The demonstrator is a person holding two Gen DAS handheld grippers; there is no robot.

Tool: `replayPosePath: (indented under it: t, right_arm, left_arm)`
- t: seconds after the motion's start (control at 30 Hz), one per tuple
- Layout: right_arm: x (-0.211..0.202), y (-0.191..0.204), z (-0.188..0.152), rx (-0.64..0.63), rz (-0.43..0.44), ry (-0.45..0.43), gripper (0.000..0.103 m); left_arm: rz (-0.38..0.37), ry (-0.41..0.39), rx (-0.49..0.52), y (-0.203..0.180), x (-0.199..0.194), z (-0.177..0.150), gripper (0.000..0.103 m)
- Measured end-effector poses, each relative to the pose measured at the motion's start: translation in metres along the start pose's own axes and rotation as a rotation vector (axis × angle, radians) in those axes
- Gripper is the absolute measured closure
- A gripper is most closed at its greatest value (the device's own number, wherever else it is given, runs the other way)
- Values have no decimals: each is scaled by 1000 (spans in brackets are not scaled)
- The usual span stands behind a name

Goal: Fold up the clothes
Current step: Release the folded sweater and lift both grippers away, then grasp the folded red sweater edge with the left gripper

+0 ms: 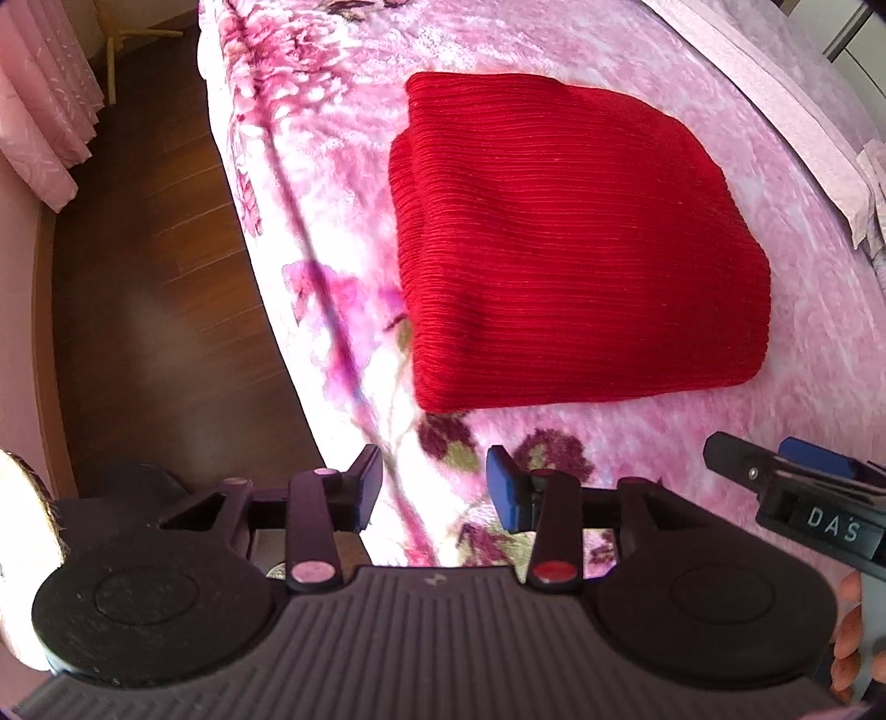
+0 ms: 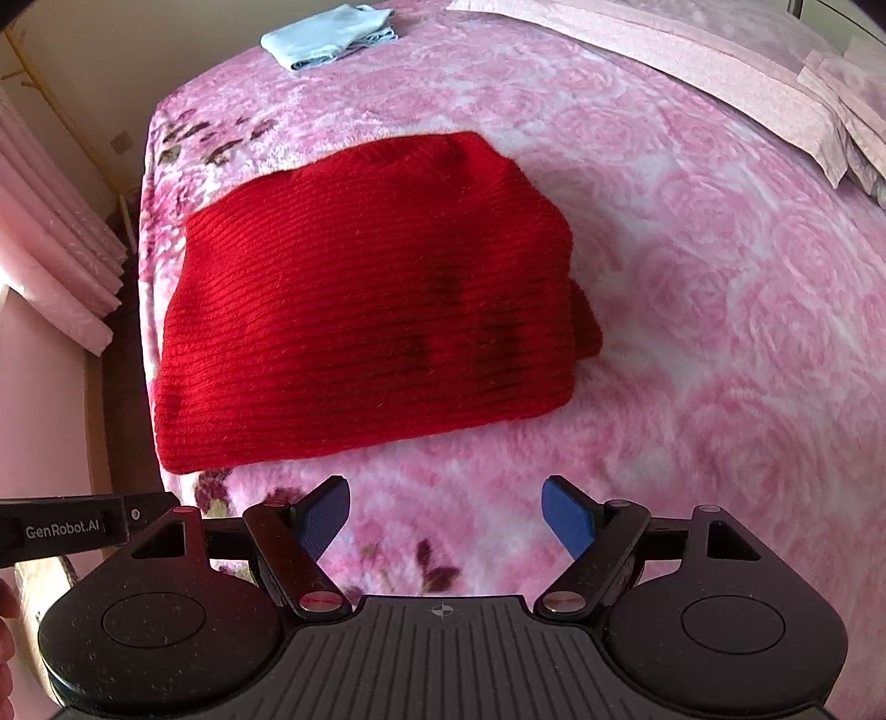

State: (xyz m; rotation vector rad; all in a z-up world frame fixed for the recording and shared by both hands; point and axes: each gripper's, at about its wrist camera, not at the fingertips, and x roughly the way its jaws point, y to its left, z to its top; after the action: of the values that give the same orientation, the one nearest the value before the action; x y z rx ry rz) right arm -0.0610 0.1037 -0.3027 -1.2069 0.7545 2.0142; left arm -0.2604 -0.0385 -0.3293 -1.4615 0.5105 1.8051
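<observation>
The left gripper (image 1: 434, 484) and right gripper (image 2: 446, 512) both hover with jaws parted and empty; the folded red sweater (image 2: 365, 310) lies on the pink blanket (image 2: 692, 310) just ahead of their fingertips.

You are looking at the folded sweater (image 2: 365, 299) lying on the bed (image 2: 692, 343) near its edge, the folded cloth (image 2: 326, 34) sitting well behind it, pillows (image 2: 830, 111) lying far right, floor (image 1: 160, 288) running left.
</observation>
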Motion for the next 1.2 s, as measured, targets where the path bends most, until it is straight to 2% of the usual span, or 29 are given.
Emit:
replayPosePath:
  t: [0.13,0.3,0.37,0.43,0.57,0.73,0.9,1.1,1.17,1.2]
  right_arm:
    - [5,7,-3,14,-32,14,24]
    - [-1,-8,0,118,-38,-11,23]
    - [-5,-25,3,218,-12,-44,23]
    - [-8,-42,6,316,11,-76,23]
    - [-9,-67,24,391,10,-107,23]
    - [6,-96,54,392,85,-116,21]
    - [37,-127,86,426,197,-109,12]
    - [75,-147,116,390,325,-59,9]
    - [87,-153,120,385,376,-37,9]
    - [94,-157,121,388,404,-20,9]
  left_arm:
    - [-77,1,-2,22,3,3,65]
    - [-264,-12,-49,60,0,16,58]
    - [-339,-30,-81,75,0,25,56]
    - [-373,-53,-125,87,1,33,51]
    - [-450,-43,-265,103,18,50,44]
    - [-559,-6,-385,99,55,67,42]
    - [-597,-1,-510,101,88,74,39]
    - [-644,-32,-572,98,105,75,34]
    - [-656,-47,-547,95,106,76,41]
    - [-665,-52,-530,95,106,77,61]
